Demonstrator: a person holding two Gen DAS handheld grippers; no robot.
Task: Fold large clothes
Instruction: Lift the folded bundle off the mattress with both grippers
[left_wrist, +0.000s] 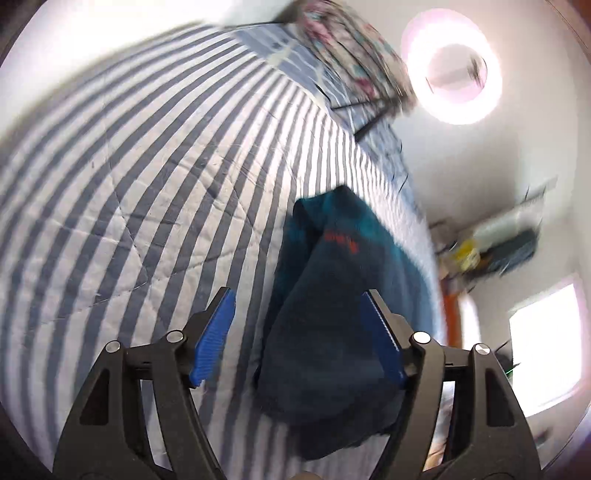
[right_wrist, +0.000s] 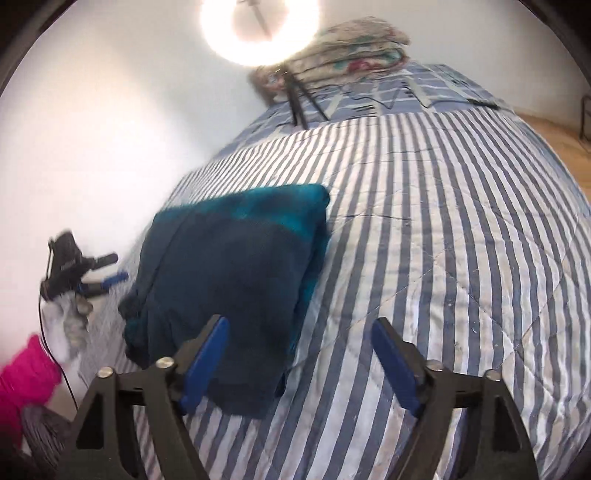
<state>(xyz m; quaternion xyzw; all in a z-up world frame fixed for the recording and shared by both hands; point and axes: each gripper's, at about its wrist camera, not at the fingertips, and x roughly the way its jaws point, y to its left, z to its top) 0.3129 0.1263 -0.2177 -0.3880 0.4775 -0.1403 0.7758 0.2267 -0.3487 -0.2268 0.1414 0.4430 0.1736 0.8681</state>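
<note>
The left gripper (left_wrist: 299, 332) has its jaws apart, with dark cloth of the folded teal garment (left_wrist: 325, 314) between them and lying against the right-hand pad, though not clamped; the right gripper (right_wrist: 299, 362) has its jaws apart over bare striped bedspread (right_wrist: 443, 240), holding nothing. In the right wrist view the garment sits at about ten o'clock from the jaws as a compact rectangle. The folding looks essentially done, with perhaps only tidying left.
</note>
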